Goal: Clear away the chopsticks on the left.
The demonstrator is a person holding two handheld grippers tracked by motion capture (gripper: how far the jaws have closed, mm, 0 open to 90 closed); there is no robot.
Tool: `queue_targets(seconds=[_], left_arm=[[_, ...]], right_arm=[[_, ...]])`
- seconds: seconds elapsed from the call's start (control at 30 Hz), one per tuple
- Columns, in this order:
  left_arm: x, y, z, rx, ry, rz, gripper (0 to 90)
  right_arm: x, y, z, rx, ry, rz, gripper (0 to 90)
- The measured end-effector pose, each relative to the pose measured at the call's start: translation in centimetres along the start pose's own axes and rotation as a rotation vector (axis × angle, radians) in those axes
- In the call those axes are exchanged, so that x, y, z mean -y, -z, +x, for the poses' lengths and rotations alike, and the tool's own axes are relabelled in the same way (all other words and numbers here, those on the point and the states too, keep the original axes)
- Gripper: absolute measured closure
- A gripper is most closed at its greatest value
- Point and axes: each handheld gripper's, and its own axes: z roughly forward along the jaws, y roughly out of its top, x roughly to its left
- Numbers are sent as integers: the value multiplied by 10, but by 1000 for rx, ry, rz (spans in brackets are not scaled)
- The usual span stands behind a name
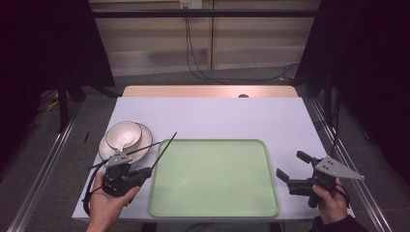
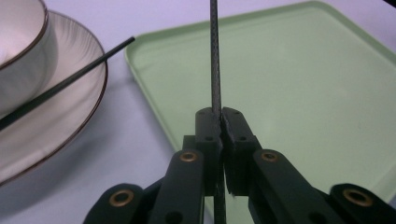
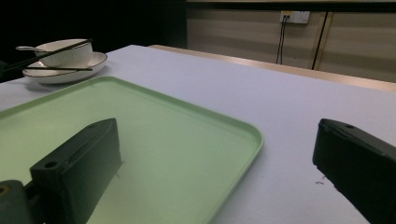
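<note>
A thin black chopstick [image 2: 215, 65] rises between the jaws of my left gripper [image 2: 220, 116], which is shut on it. From above, my left gripper [image 1: 146, 172] sits at the light green tray's [image 1: 212, 203] left edge, and the held chopstick [image 1: 165, 149] slants up and to the right. A second chopstick [image 1: 145, 147] lies across the white plate [image 1: 145, 140], which carries a white bowl [image 1: 123, 134]. My right gripper [image 1: 293, 165] is open just right of the tray, with nothing between its fingers [image 3: 79, 161].
The tray [image 3: 154, 140] lies on a pale mat that covers the table [image 1: 208, 116]. The bowl [image 3: 65, 52] and plate [image 3: 70, 72] stand beyond the tray's far left corner. Dark curtains and metal rails flank the table.
</note>
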Motion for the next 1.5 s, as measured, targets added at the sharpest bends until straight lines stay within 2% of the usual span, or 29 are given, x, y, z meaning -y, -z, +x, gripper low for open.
queue_targets(seconds=[0.07,0.13,0.23,0.3,0.33,0.43,0.63,0.73,0.9,0.97,1.07,1.2,1.37,1.5], left_arm=[[-2,-3,0,9,2,14,861],[-6,-9,-1,-7,-4,26,861],[-10,-19,-3,-44,43,25,862],[-10,-23,-1,-92,79,37,862],[-10,-25,0,-87,99,46,862],[-7,-32,1,-116,127,57,862],[2,-44,-3,-109,180,90,862],[5,-49,-9,-98,186,111,861],[6,-58,-14,-120,176,138,862],[7,-63,-14,-111,198,157,861],[9,-68,-16,-117,180,181,861],[10,-68,-13,-111,173,174,856],[10,-68,-13,-102,184,170,842],[11,-68,-13,-94,173,166,824]], right_arm=[[0,0,0,-1,0,2,6],[0,0,0,1,0,-1,7],[0,1,0,-3,-4,0,7],[0,0,0,1,1,-2,7],[0,0,0,1,1,-2,7],[0,0,0,4,0,-1,7],[0,-1,0,-3,2,1,7],[0,-1,0,0,4,3,7],[0,-1,0,-2,0,3,8],[0,-1,0,-3,0,3,8],[0,0,0,-3,0,1,7],[0,-1,1,-6,-4,1,7],[0,-1,1,-8,-2,2,7],[0,-1,1,-9,1,4,7]])
